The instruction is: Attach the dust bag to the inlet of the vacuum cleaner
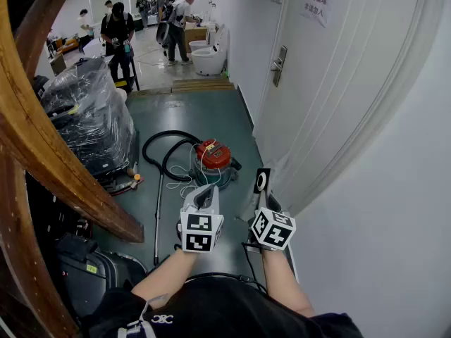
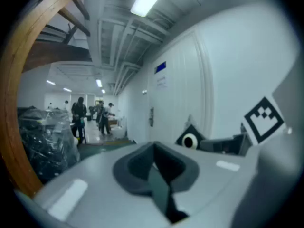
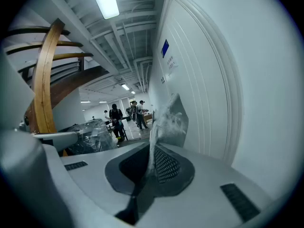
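One red vacuum cleaner (image 1: 213, 155) sits on the green floor. It has one black hose (image 1: 156, 148) curled in a loop on its left. One long metal tube (image 1: 158, 217) lies flat on the floor, also on its left.

There is one dust bag (image 1: 261, 182). It is up in the air, on the near side of the vacuum cleaner and a bit to its right. It is flat and grey. Its long side runs away from the person, and its far end tips upward. That far end has a black card with one round hole.

There are two grippers, both nearer to the person than the vacuum cleaner. The right gripper (image 1: 263, 201) pinches the near end of the dust bag. The left gripper (image 1: 206, 191) has its jaws pressed together with nothing in them.
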`<state>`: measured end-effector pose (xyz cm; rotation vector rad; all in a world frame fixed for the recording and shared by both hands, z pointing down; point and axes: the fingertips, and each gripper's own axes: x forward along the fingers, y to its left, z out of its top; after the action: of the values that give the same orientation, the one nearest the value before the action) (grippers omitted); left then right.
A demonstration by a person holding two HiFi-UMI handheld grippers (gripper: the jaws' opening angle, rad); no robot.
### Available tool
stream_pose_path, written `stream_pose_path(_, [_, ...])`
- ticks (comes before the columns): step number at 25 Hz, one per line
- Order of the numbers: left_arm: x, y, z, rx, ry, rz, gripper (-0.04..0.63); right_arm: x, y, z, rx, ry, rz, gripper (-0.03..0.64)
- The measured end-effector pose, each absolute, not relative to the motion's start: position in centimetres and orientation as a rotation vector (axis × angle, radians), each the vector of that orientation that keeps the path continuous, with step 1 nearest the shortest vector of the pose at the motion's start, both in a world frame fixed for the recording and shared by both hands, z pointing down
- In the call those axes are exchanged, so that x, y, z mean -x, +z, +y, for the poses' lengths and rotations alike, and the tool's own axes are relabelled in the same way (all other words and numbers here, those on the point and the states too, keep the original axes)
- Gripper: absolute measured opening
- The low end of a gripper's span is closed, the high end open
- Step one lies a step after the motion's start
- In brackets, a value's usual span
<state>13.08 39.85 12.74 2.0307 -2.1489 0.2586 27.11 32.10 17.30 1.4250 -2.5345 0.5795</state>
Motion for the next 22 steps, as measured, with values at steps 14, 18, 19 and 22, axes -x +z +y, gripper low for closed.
stream_pose_path(14, [-13.7,14.1,40.8,-2.002,0.215,-2.079,0.0,-26.7,18.1,32.9,-1.39,0.61,-2.534,0.014])
stream_pose_path(18, [-13.4,14.5,41.0,-2.001,0.212,-2.067,0.0,-26.3,18.6,33.2,-1.375,0.609,-2.526,0.014])
stream_pose_path(19, [-13.3,14.5,41.0,-2.004,0.208,-2.063,0.0,-26.1,18.7,33.3,-1.374,0.61,-2.522,0.014])
stream_pose_path(22, [-13.0,14.7,41.3,-2.009,0.198,-2.046,0.0,-25.7,19.0,33.8,-1.376,0.615,-2.506,0.014])
